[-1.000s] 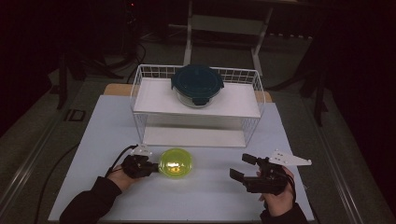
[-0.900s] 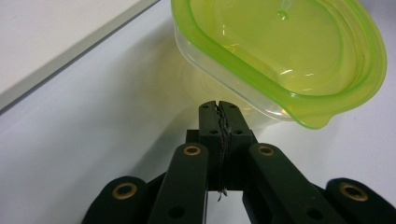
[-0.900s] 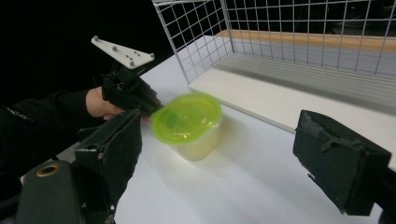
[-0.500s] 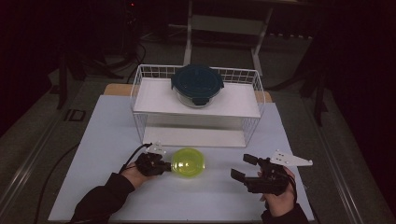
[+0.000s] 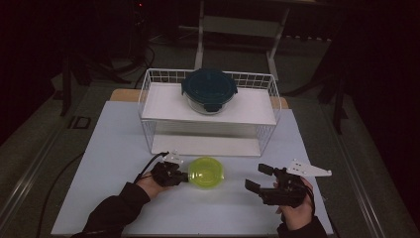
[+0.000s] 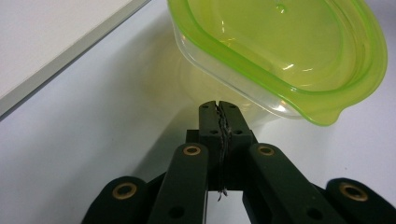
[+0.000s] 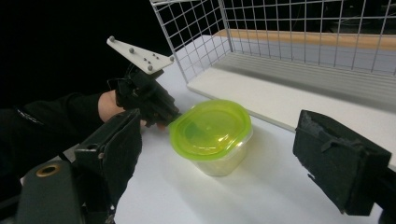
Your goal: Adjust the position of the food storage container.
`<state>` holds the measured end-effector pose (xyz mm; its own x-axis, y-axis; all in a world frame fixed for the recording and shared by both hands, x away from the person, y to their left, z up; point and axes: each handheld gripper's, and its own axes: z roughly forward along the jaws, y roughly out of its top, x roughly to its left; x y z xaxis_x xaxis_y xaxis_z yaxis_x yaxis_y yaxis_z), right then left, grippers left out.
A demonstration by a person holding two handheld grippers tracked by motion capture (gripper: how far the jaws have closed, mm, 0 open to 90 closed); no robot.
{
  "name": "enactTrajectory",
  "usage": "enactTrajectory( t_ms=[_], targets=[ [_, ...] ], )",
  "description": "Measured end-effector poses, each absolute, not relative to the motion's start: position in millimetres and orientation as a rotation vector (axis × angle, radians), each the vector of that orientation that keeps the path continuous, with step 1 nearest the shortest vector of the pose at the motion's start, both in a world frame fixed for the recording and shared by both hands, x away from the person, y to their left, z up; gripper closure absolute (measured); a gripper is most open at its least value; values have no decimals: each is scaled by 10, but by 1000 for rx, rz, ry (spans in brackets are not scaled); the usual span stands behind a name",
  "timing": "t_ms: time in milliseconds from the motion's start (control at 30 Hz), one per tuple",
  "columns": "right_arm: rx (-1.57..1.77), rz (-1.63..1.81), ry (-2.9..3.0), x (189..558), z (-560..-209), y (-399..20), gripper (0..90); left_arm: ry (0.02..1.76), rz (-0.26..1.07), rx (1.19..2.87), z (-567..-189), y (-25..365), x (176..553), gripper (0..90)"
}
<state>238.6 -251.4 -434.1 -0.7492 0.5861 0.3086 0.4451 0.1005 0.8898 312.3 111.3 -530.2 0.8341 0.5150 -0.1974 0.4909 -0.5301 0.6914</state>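
White tabletop (image 5: 114, 163) is bearing a green-lidded tub (image 5: 206, 173). Left gripper (image 6: 218, 108) is pressing its closed jaws against it; right gripper (image 5: 258, 179) is gaping wide nearby.

Dark room, grey floor (image 5: 29, 144), white-topped table (image 5: 114, 148), pale metal stand (image 5: 237, 25) behind, dim light

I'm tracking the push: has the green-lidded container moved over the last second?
Yes. The green-lidded container slid toward the person's right along the wire rack's front edge, pushed by the shut left gripper.
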Motion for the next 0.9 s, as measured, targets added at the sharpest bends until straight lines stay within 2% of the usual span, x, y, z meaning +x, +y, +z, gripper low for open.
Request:
enactTrajectory(
  t_ms=[333, 533, 700, 900],
  targets=[
    [1057, 1732, 2235, 2389, -4349, -2514, 153, 723, 33, 2221, -5302, 1082, 3117, 881],
    [1056, 1731, 2235, 2389, -4348, -2514, 153, 742, 47, 2211, -5263, 1192, 3101, 870],
    [1056, 1727, 2237, 2386, -4351, -2511, 153, 774, 47, 2186, -5223, 1301, 3061, 702],
    [1061, 1720, 2242, 2391, -4366, -2495, 153, 807, 51, 2135, -5108, 1482, 2971, 406]
  ],
)
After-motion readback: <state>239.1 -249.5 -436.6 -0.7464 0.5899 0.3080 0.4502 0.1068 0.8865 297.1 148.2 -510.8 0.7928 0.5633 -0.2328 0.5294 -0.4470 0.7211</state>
